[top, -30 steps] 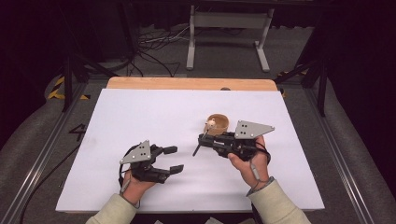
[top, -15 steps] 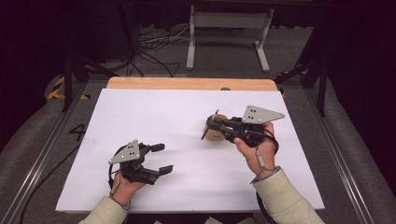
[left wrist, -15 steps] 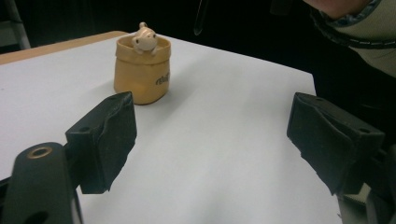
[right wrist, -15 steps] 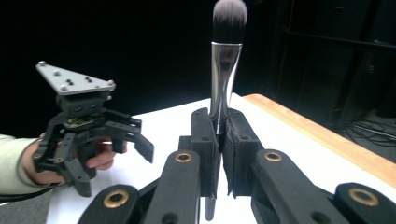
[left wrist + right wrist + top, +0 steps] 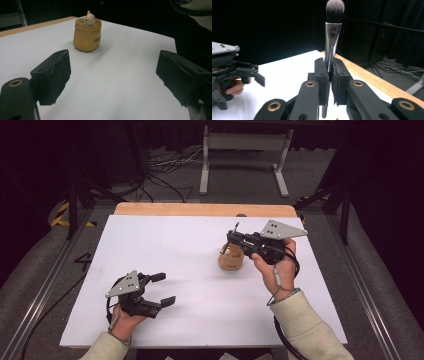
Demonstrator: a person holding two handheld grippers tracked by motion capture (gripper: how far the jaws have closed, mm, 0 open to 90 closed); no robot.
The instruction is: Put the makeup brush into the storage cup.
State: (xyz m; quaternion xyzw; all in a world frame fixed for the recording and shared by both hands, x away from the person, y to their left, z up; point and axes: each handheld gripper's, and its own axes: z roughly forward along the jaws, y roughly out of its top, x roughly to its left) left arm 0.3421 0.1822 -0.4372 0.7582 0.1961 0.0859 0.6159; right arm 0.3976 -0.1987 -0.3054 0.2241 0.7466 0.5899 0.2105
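A tan pot (image 5: 231,261) with a small pale figure (image 5: 89,18) peeking over its rim stands right of the white sheet's middle. My right gripper (image 5: 234,239) hovers just above and behind the pot, shut on a makeup brush (image 5: 332,37) that points up, bristles on top. My left gripper (image 5: 163,289) rests low near the front left of the sheet, well apart from the pot (image 5: 87,35). Its jaws have just been opening and stand wide, with nothing between the pads (image 5: 53,75).
The white sheet (image 5: 165,245) covers a wooden table (image 5: 200,210) whose far edge shows. Beyond it are a metal stand (image 5: 245,150) and floor cables (image 5: 160,170). Metal rails run along both sides. The left gripper (image 5: 234,70) also appears in the right gripper view.
My right gripper has risen with the brush, which now tips upward over the pot. My left gripper has slid left, away from the pot, and its jaws have spread wider.
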